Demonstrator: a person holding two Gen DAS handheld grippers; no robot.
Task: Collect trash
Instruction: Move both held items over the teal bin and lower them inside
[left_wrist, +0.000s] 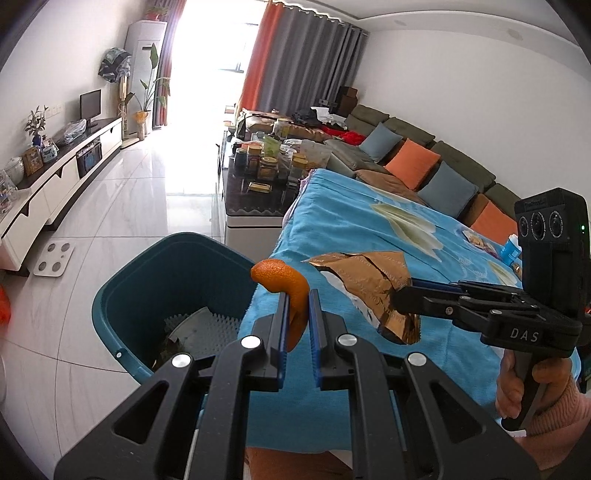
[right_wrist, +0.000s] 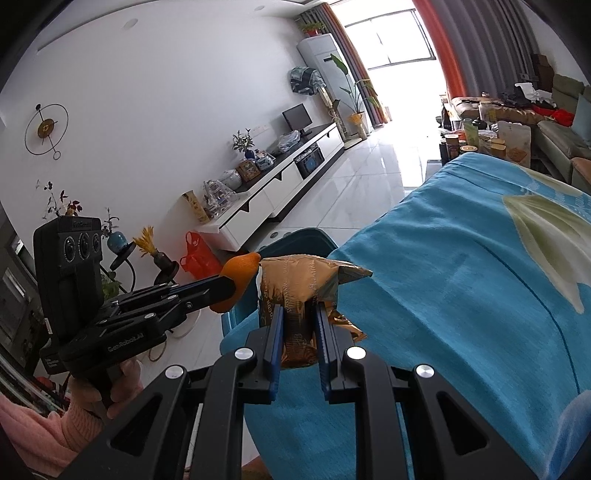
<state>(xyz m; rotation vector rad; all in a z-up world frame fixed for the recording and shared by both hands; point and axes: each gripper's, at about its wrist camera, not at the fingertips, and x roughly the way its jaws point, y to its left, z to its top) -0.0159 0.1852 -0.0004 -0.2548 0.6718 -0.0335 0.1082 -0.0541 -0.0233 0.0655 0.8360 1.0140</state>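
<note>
My left gripper (left_wrist: 299, 295) is shut on a curled orange peel (left_wrist: 286, 282), held above the edge of the blue-covered table next to the teal bin (left_wrist: 147, 280). My right gripper (right_wrist: 300, 312) is shut on a crumpled gold-brown foil wrapper (right_wrist: 301, 282), held just above the blue cloth (right_wrist: 461, 295). In the left wrist view the right gripper (left_wrist: 402, 291) comes in from the right with the wrapper (left_wrist: 369, 280). In the right wrist view the left gripper (right_wrist: 231, 286) holds the peel (right_wrist: 240, 271) right beside the wrapper, with the bin (right_wrist: 299, 240) behind them.
The bin holds some scraps and a spiked white insert (left_wrist: 210, 325). A blue cup (left_wrist: 511, 251) and a packet (left_wrist: 476, 238) lie on the table's far right. A cluttered coffee table (left_wrist: 266, 173), a sofa (left_wrist: 424, 158), a TV cabinet (left_wrist: 55, 184) and a floor scale (left_wrist: 53, 258) surround the tiled floor.
</note>
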